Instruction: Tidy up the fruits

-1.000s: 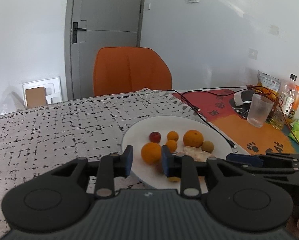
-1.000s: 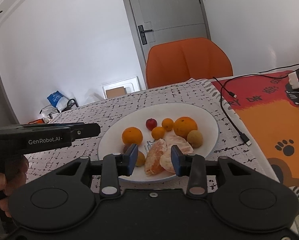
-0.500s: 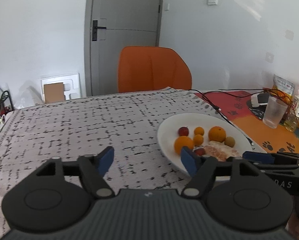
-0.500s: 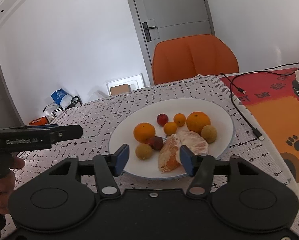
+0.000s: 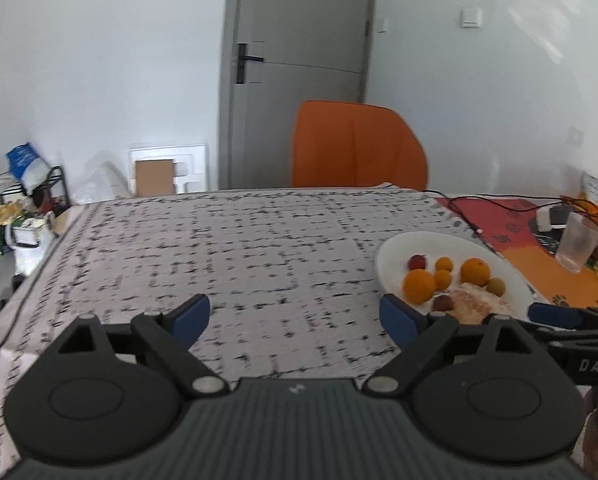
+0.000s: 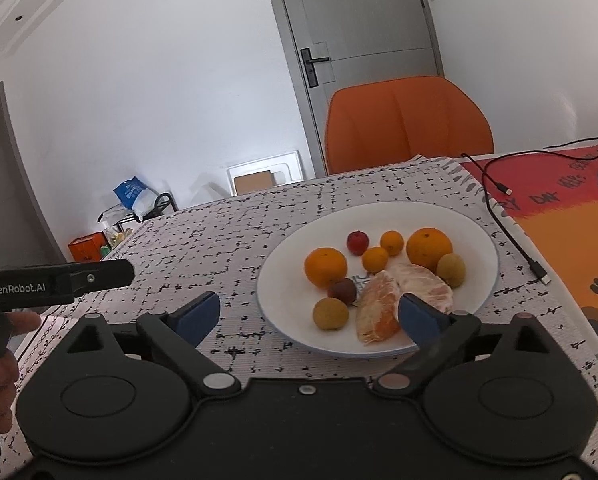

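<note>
A white plate point(image 6: 283, 268) point(image 5: 391, 254) on the patterned tablecloth carries two oranges point(image 6: 325, 267) point(image 6: 429, 249), two small tangerines point(image 6: 375, 259), a red fruit point(image 6: 357, 241), a dark plum point(image 6: 342, 290), two yellow-green fruits point(image 6: 330, 313) and peeled orange segments point(image 6: 379, 312). My right gripper point(image 6: 309, 316) hovers at the plate's near rim, its jaws opening wide with nothing pressed between them. My left gripper point(image 5: 295, 318) is over bare cloth left of the plate, its jaws also opening and empty. Its black body point(image 6: 59, 280) shows at the left of the right wrist view.
An orange chair point(image 6: 407, 128) stands behind the table in front of a grey door point(image 5: 299, 68). A black cable point(image 6: 511, 232) runs along the red and orange mat point(image 6: 571, 232). A clear cup point(image 5: 577, 242) and bottles stand at the far right. A cluttered rack point(image 5: 23, 204) stands on the floor, left.
Both grippers' jaws spread from nearly shut to wide. The left gripper swung left, off the plate and over bare cloth. The right gripper drew back slightly, leaving the orange segments on the plate.
</note>
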`<state>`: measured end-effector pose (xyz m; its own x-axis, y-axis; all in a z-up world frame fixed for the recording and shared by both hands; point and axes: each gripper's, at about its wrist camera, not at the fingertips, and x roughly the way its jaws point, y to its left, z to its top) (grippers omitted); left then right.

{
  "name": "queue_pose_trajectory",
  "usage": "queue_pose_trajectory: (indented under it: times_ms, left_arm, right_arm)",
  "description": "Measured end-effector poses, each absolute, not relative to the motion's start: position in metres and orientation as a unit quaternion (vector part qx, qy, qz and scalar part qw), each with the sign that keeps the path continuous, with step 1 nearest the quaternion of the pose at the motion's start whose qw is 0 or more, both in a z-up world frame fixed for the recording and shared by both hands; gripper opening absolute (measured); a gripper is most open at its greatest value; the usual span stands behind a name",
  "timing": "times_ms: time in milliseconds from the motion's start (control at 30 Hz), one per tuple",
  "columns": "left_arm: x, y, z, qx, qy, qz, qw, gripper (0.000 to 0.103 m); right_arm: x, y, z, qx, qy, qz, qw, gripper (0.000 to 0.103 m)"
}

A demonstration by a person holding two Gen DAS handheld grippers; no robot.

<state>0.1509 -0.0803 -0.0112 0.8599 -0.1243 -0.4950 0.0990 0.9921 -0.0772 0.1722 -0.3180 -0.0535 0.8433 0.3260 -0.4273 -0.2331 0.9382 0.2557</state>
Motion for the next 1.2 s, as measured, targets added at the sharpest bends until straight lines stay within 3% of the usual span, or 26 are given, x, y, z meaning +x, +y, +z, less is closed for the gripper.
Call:
queue_pose_trajectory:
  times_ms: [33,433,1200]
  left_arm:
    - [0.148,-0.076,-0.01,-0.029,0.26,-0.053,0.964,0.091]
    - [0.116,-0.037,-0.005,-0.053,0.25,-0.013,0.967,0.103]
    - [0.053,-0.014,0.009,-0.053,0.255,0.002,0.965,0.103]
  right_arm:
    - [0.172,-0.316,-0.053,0.096,0.239,0.144,0.955,0.103]
    - [0.16,-0.298,-0.045,0.093,0.239,0.14,0.956,0.103]
    - [0.12,-0.277,-0.027,0.066,0.253,0.165,0.951,0.103]
